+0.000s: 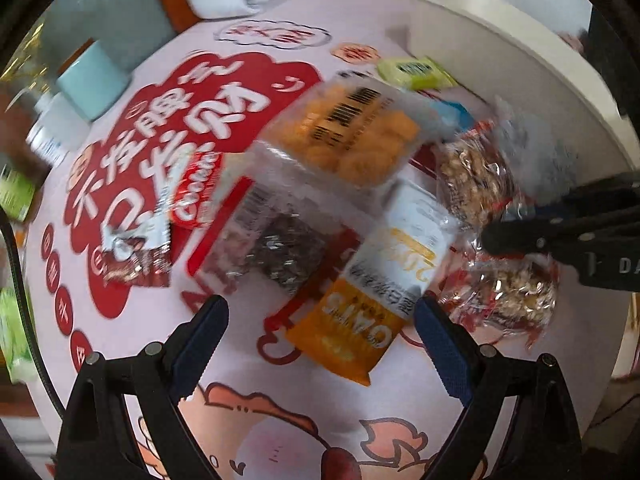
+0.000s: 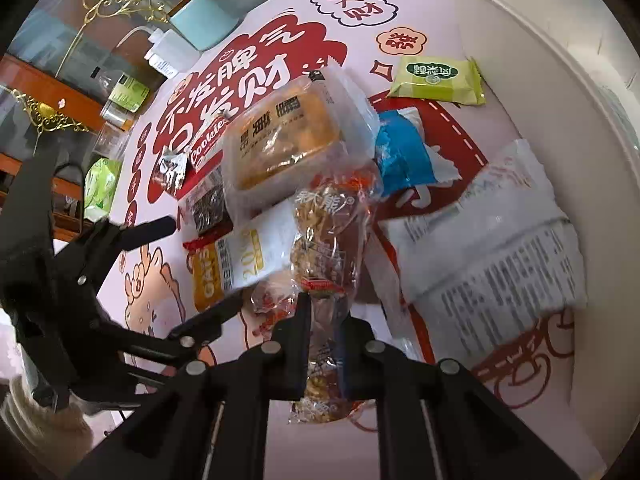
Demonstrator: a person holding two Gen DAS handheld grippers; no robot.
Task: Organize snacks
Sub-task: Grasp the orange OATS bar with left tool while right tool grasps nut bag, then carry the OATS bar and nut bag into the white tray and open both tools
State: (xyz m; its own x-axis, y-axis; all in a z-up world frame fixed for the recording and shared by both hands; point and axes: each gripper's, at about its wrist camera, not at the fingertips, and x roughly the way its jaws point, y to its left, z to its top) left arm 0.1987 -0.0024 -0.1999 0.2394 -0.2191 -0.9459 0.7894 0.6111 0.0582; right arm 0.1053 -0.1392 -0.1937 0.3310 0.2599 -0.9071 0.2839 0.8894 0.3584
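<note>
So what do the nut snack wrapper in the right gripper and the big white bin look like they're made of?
Nut snack wrapper: thin clear glossy plastic film, likely; it crinkles, glints, and the nuts show through. White bin: smooth matte wall, probably plastic, possibly coated card.

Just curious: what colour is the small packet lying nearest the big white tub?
Yellow-green, with a darker green label: the small packet shows best in the right wrist view.

Your left gripper (image 1: 320,320) points steeply down, its blue-padded jaws spread wide with nothing pressed between them. Your right gripper (image 2: 325,334) also tilts steeply downward — its black jaws are clamped together, pinching a clear nut-snack packet (image 2: 326,240) that stands up between the fingers.
</note>
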